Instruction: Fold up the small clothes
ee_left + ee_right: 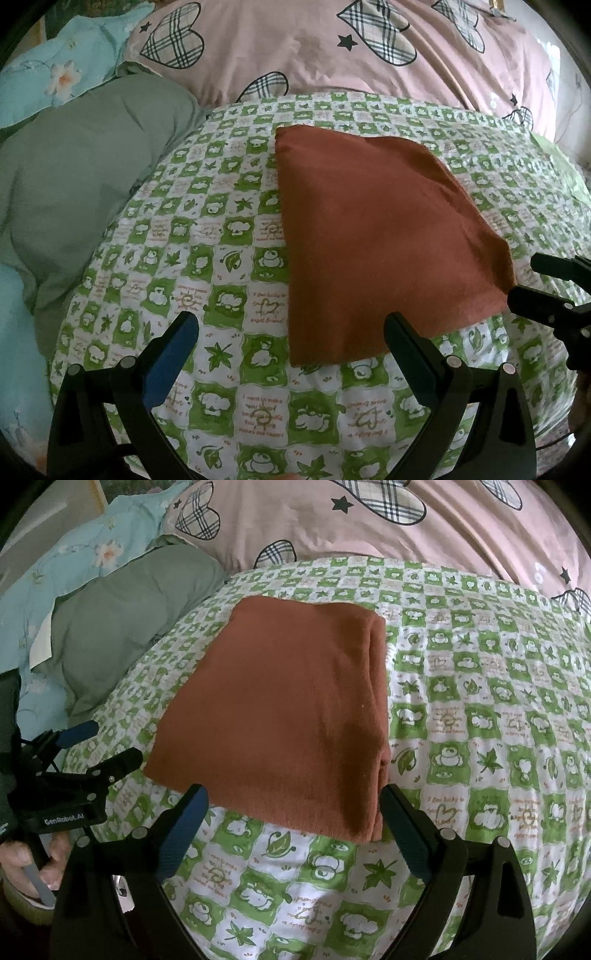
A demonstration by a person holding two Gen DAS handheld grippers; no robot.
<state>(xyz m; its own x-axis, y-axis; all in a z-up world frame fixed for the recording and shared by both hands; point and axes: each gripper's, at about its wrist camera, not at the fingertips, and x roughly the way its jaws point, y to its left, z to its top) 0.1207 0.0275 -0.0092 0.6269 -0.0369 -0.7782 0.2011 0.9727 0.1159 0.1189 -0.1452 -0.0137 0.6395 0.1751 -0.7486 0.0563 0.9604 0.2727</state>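
Bedding is recorded first: a green-and-white checked sheet [480, 720] covers the work surface, with a pink quilt printed with plaid hearts [332, 44] bunched along the far side, a grey-green pillow [81, 177] at far left and a pale blue floral cover [55, 62] behind it. Lying flat on the checked sheet, roughly central, a rust-brown garment [280, 716] is seen already folded into a compact, near-rectangular packet; stacked layers are visible along its right edge in the right wrist view, where the fold is thickest. The material is judged to be a soft knit, light, limp and not slippery; no stiffness is expected, so any lifted edge is likely to droop and the layers may slide apart unless all are pinched together. A hold is best taken at a corner or along the layered right edge, with the lower finger slid under the whole stack. The right gripper [293, 812] is held just at the near edge of the packet, jaws wide apart, nothing gripped, the near right corner lying between the fingers. The left gripper [291, 332] is likewise spread wide and empty, poised over the sheet just beside the packet's near left corner. A hand [26, 864] on the left gripper's handle is partly visible at the lower left of the right wrist view.
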